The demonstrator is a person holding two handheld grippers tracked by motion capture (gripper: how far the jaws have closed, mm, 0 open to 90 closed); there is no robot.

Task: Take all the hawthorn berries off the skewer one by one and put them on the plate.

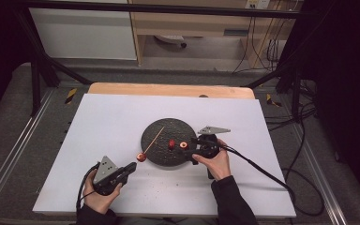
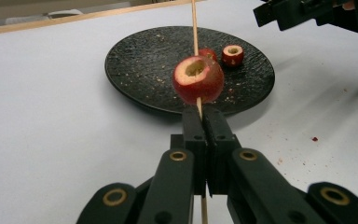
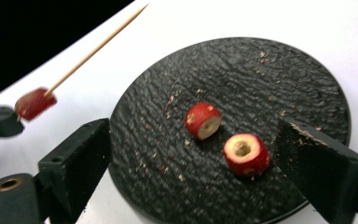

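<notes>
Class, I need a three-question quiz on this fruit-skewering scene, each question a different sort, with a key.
1. True or false: the left gripper is shut on the skewer.
2. How many fruit pieces lie on the plate?
3. The right gripper is: A open, B shut on fruit, C holding the skewer.

Key: 1 true. 2 two: one piece and another piece, while a third piece sits on the skewer. 3 A.

A: Where does the high view sit?
B: Above the near edge, looking forward and down over the whole tabletop.
A: And the other 2?
B: Each rides its claw, low and close. All 3 share the black plate.
</notes>
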